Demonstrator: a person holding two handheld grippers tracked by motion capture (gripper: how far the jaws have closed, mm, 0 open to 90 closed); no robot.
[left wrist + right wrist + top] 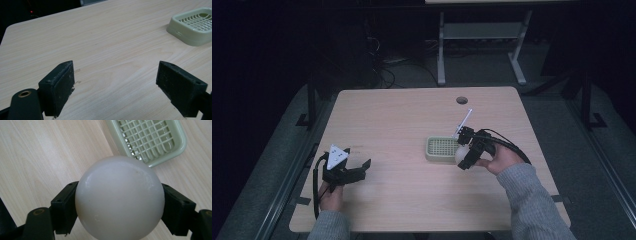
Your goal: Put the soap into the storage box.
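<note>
Jaws of the right gripper clamping a white ball from both sides, holding it just above the light wooden tabletop, with the pale green slatted tray lying just beyond the ball. Seen from the high view, gripping the ball at the tray's near right corner, right gripper angled down toward it. Farther left and well apart, jaws of the left gripper standing wide with nothing between them, hovering low over bare tabletop.
</note>
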